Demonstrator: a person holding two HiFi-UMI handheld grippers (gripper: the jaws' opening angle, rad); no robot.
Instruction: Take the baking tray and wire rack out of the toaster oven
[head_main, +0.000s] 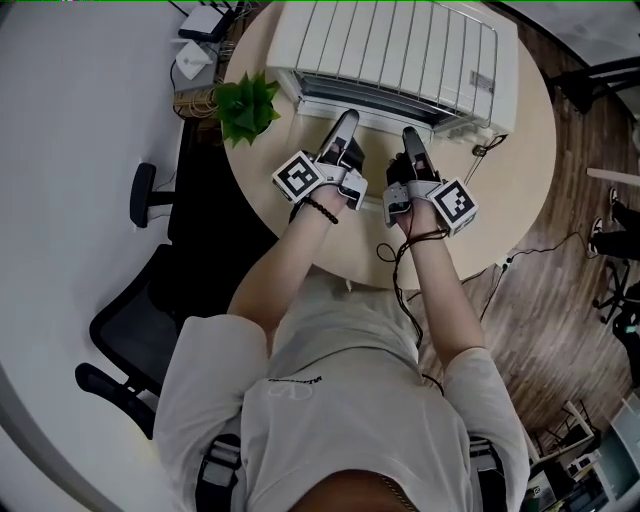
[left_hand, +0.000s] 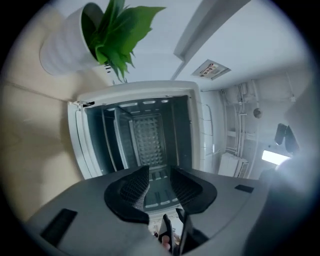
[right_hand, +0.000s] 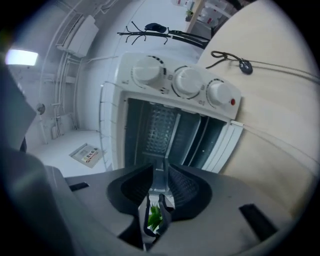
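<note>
At the far left a black office chair (head_main: 150, 300) stands beside the round table (head_main: 500, 200), and a green plant (head_main: 245, 105) in a white pot sits on the table just left of the toaster oven (head_main: 400, 55). The left gripper (head_main: 347, 120) points at the oven's front. In the left gripper view its ribbed pads (left_hand: 135, 187) stand spread with nothing pinched, and a slotted grey sheet (left_hand: 157, 195) shows in the gap. The oven (left_hand: 145, 135) gapes open beyond, its dimpled back wall in plain sight. The right gripper (head_main: 410, 135) lies beside the left one, near it but apart, and also aims at the oven mouth. In the right gripper view its pads (right_hand: 182, 187) are parted too. A thin metal edge (right_hand: 161, 172) runs out of the middle of the open oven (right_hand: 175, 115) into the gap between them, not squeezed. Whether that edge is the baking tray or the wire rack I cannot tell, but it sits inside the oven. Three white knobs (right_hand: 187, 82) line the oven's control side. A thin cable (right_hand: 240, 64) lies on the table at the right.
</note>
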